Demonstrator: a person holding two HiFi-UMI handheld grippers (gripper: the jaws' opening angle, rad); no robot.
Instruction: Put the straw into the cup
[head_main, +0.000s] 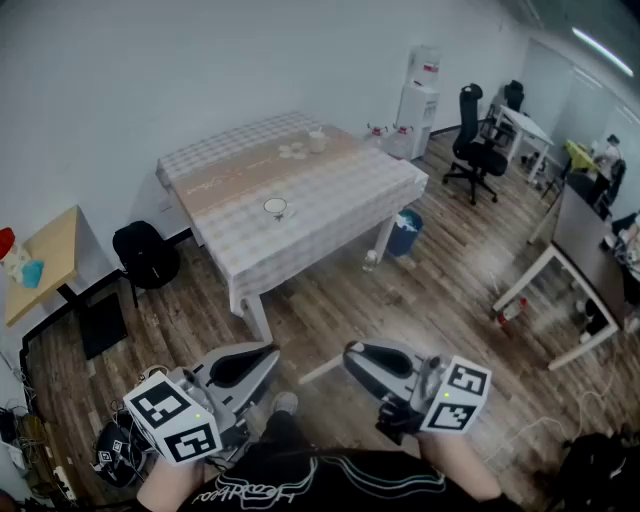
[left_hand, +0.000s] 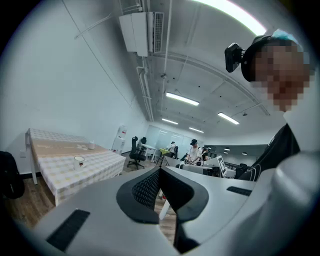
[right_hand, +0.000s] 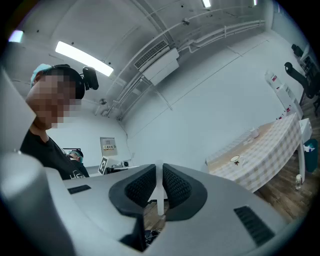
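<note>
A white cup (head_main: 275, 208) with a small red mark stands near the front edge of the table (head_main: 340, 190), which has a checked cloth and is well ahead of me. The cup also shows in the left gripper view (left_hand: 79, 160) and the right gripper view (right_hand: 234, 160). My right gripper (head_main: 350, 352) is held low by my body, shut on a white straw (head_main: 320, 371); the straw (right_hand: 159, 192) runs between its black pads. My left gripper (head_main: 272, 352) is level with it, jaws together and nothing held (left_hand: 159, 172). Both grippers are far from the table.
A second small cup (head_main: 317, 142) stands at the table's far side. A blue bin (head_main: 405, 232) sits by a table leg, a black backpack (head_main: 145, 255) against the wall, a wooden side table (head_main: 45, 262) at left, an office chair (head_main: 478, 150) and desks at right.
</note>
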